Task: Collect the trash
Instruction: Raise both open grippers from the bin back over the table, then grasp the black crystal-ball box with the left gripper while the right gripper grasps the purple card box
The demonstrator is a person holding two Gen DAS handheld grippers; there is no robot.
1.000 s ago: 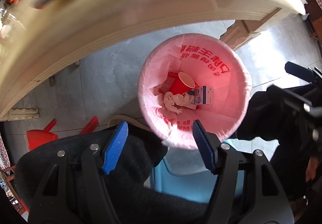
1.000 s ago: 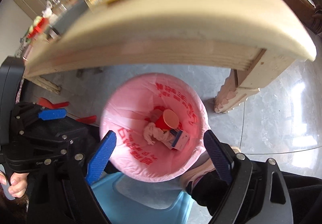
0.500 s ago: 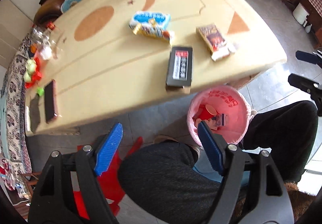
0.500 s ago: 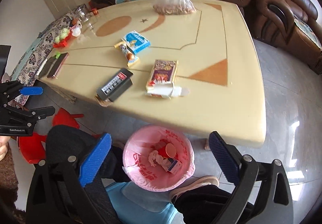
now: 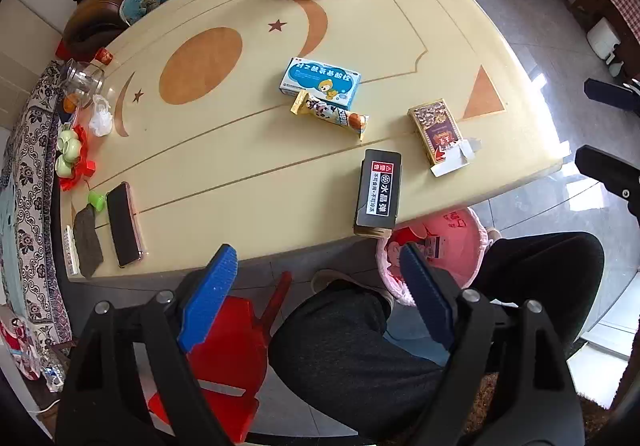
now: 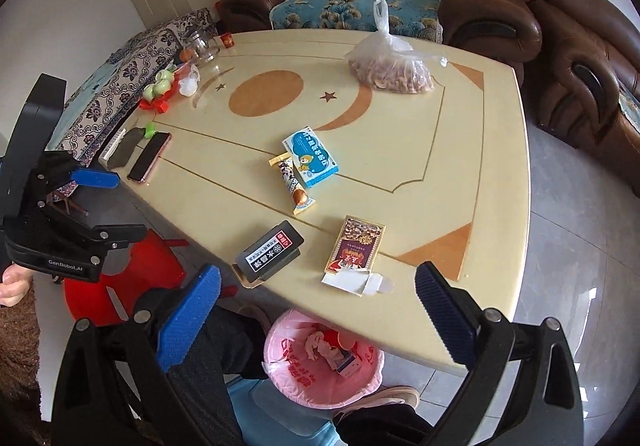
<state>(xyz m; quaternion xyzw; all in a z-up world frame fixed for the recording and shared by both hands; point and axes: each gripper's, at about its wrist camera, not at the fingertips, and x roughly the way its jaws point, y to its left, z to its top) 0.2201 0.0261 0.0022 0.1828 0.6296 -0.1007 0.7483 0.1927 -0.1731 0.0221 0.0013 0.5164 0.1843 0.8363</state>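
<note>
A pink-lined trash bin (image 6: 320, 366) stands on the floor under the table's near edge, holding a red cup, tissue and a small box; it also shows in the left wrist view (image 5: 460, 246). On the cream table (image 6: 460, 173) lie a black box (image 6: 269, 256), an open dark red box (image 6: 356, 252), a snack bar wrapper (image 6: 294, 187) and a blue medicine box (image 6: 310, 157). In the left wrist view lie the black box (image 5: 378, 191), red box (image 5: 438, 131), wrapper (image 5: 330, 115) and blue box (image 5: 320, 79). My left gripper (image 5: 316, 294) and right gripper (image 6: 316, 316) are open and empty, held above the person's lap.
A bag of peanuts (image 6: 390, 67) sits at the table's far side. A phone (image 6: 149, 157), dark pouch, glass jar (image 6: 202, 41) and small toys line the left edge. A red stool (image 5: 232, 346) stands on the floor. Brown sofas (image 6: 440, 5) lie behind.
Both grippers have risen from just over the trash bin to above the table edge, and the whole tabletop has come into view. Both stayed open and empty.
</note>
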